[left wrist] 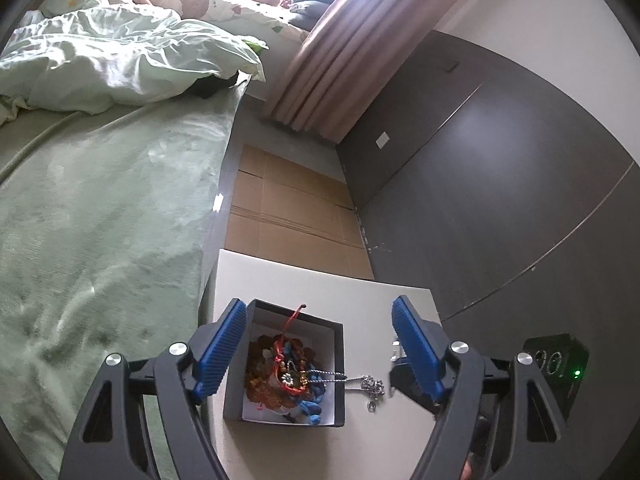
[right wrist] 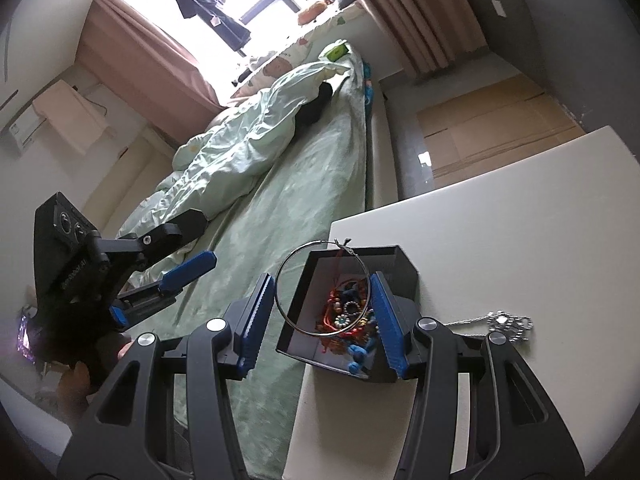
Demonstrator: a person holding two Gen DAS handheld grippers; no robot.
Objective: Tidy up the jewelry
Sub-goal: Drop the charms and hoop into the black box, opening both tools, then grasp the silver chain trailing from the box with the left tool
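A black jewelry box (left wrist: 340,364) with a white lining stands on the white table (left wrist: 288,280). It holds a tangle of red cord, beads and blue pieces (left wrist: 290,372). A silver chain with a pendant (left wrist: 370,385) trails out over the box's right wall onto the table. My left gripper (left wrist: 320,354) is open above the box. In the right wrist view, my right gripper (right wrist: 324,312) is open over the box (right wrist: 404,276), and a large silver hoop earring (right wrist: 322,286) sits between its fingers, touching the right pad. The left gripper (right wrist: 160,284) shows at the left.
A bed with a green sheet (left wrist: 100,220) and a rumpled duvet (left wrist: 120,64) runs along the table's left side. Flattened cardboard (left wrist: 288,208) lies on the floor beyond the table. A dark wall panel (left wrist: 500,184) and pink curtains (left wrist: 340,60) stand to the right.
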